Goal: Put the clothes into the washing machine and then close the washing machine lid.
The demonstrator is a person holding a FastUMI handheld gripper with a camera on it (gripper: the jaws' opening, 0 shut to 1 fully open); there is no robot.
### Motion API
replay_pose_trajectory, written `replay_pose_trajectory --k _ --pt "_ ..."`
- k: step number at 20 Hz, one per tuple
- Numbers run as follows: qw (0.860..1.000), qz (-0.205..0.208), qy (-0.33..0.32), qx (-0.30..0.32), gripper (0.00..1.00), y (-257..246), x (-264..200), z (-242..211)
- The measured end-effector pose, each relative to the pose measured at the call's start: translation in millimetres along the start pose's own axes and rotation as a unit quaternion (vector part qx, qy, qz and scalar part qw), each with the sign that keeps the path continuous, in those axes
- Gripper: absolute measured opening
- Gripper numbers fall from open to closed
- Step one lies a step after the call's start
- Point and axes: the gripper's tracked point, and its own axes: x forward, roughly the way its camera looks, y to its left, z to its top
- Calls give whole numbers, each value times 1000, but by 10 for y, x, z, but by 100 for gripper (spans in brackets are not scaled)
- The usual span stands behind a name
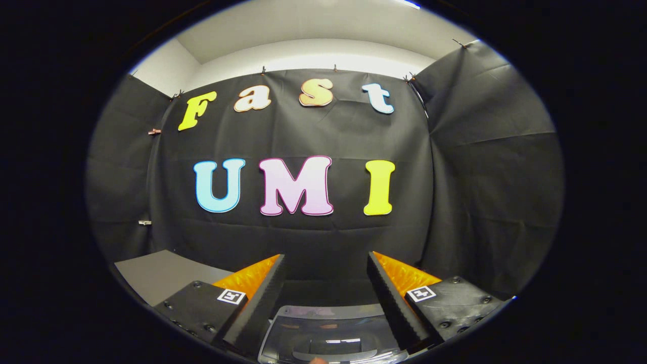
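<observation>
Tongs (326, 290) are released: we see the two fingers spread wide apart with nothing between them except open air and, below, the washing machine. One finger (260, 303) angles in from about 7 o'clock, the other from about 5 o'clock, each with a ridged inner face and a small square marker on its body. At 6 o'clock, between and under the fingers, we find the washing machine lid (328, 336), a glossy translucent panel that reflects the ceiling lights; it seems to lie flat, though we cannot tell for sure whether it is fully closed. A grey desk (151, 275) surface sits at about 8 o'clock, just beyond the left-hand finger. Straight ahead, at 12 o'clock, hangs the black cloth wall (313, 242) of the booth, well beyond the fingertips.
</observation>
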Motion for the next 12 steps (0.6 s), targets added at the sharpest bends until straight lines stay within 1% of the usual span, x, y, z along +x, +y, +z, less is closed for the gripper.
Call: replay_pose_trajectory --k 4,12 --pt "1000 3 -2 5 100 47 -48 21" --pt "1000 -5 -11 4 100 5 -56 71"
